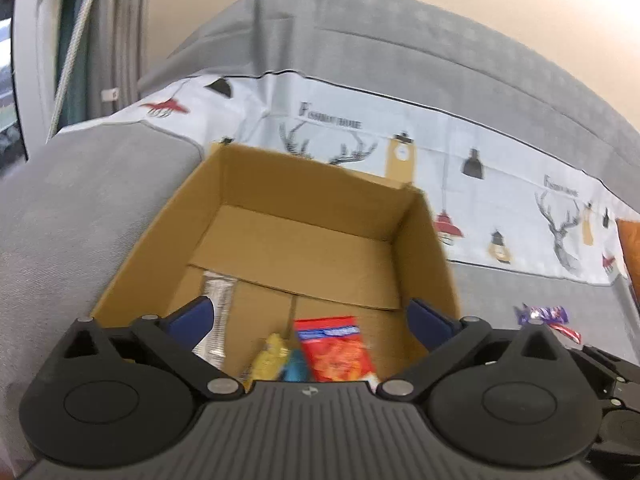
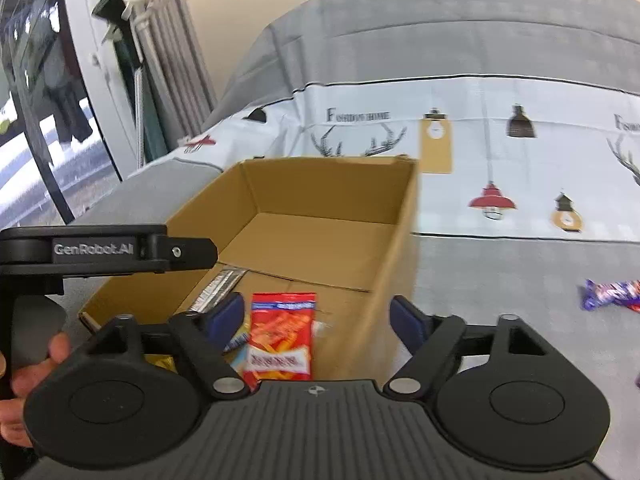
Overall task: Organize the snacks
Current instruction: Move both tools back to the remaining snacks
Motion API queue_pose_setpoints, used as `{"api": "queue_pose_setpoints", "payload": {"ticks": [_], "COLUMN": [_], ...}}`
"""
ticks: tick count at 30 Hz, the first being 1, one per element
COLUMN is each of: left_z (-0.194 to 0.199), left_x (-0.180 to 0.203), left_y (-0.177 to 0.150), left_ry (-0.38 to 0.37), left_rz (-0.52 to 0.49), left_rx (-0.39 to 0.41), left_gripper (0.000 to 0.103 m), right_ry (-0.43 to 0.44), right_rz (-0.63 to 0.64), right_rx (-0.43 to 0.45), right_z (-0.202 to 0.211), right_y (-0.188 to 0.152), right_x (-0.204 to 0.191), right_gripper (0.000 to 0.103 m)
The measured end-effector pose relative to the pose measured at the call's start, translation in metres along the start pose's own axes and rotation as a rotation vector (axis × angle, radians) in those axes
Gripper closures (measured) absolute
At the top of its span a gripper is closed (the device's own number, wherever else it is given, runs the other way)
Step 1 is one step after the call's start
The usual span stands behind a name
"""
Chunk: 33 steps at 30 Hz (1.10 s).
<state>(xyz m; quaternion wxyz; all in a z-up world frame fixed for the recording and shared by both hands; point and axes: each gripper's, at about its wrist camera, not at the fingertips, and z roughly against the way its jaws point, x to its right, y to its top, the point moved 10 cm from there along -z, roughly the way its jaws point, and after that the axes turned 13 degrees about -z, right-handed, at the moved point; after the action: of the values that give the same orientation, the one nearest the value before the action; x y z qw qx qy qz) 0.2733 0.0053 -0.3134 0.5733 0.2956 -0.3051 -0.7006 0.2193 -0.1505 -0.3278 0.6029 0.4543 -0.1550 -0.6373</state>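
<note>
**Both tongs open over box; purple bar left out on the right**

Purple bar [image 2: 610,294] lies on the grey sofa seat [image 2: 500,280], outside the box [image 2: 320,232], ahead and to the right of the right tongs [image 2: 316,318]. Long axis runs roughly across the view, left to right. In the left wrist view the same bar sits past the right finger of the left tongs [image 1: 312,318], further off to that side. Right hand judged nearer, so likely the one to fetch it.

Both tongs stand open, nothing between the pads; no earlier shot to compare. Each hangs above the near end of the box.

Inside the box: red packet [image 2: 282,336] directly between and below the right tongs' fingers, silver bar [image 1: 218,320] by the left finger, a yellow and blue wrapper [image 1: 280,360] near the left tongs' base, blurred. A hand [image 2: 28,380] holds the left tool at the left edge.

Printed cloth [image 2: 500,152] covers the backrest behind the box.
</note>
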Motion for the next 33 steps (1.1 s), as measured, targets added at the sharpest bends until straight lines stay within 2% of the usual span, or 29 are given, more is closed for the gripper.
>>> {"api": "queue_pose_setpoints", "payload": {"ticks": [2, 7, 11, 14, 18, 21, 23, 27, 30, 33], "left_z": [0.001, 0.004, 0.007, 0.014, 0.029, 0.027, 0.017, -0.014, -0.045, -0.079], "left_x": [0.019, 0.066, 0.111, 0.148, 0.196, 0.231, 0.248, 0.276, 0.302, 0.333], "left_y": [0.002, 0.000, 0.001, 0.001, 0.006, 0.001, -0.006, -0.022, -0.036, -0.046], "left_ry": [-0.010, -0.038, -0.086, -0.146, -0.193, -0.197, -0.208, -0.246, -0.295, -0.340], "left_rz": [-0.035, -0.123, -0.170, -0.205, -0.291, -0.348, -0.355, -0.333, -0.349, -0.379], "left_rx": [-0.017, -0.066, -0.075, -0.055, 0.041, 0.042, 0.024, -0.041, -0.104, -0.169], "left_gripper": [0.000, 0.000, 0.000, 0.000, 0.000, 0.000, 0.000, 0.000, 0.000, 0.000], "right_ry": [-0.021, -0.030, -0.165, -0.249, -0.351, -0.422, -0.440, -0.477, -0.501, -0.538], "right_rz": [0.000, -0.127, -0.169, -0.143, -0.063, -0.014, -0.029, -0.135, -0.224, -0.258], "right_rx": [0.029, 0.099, 0.189, 0.175, 0.177, 0.175, 0.172, 0.187, 0.181, 0.193], "right_z": [0.015, 0.053, 0.088, 0.107, 0.133, 0.144, 0.151, 0.159, 0.152, 0.141], "right_y": [0.000, 0.009, 0.019, 0.016, 0.006, -0.004, -0.010, -0.018, -0.021, -0.016], "right_x": [0.015, 0.062, 0.110, 0.141, 0.178, 0.205, 0.225, 0.271, 0.306, 0.335], "right_gripper": [0.010, 0.008, 0.008, 0.015, 0.016, 0.017, 0.020, 0.020, 0.020, 0.022]}}
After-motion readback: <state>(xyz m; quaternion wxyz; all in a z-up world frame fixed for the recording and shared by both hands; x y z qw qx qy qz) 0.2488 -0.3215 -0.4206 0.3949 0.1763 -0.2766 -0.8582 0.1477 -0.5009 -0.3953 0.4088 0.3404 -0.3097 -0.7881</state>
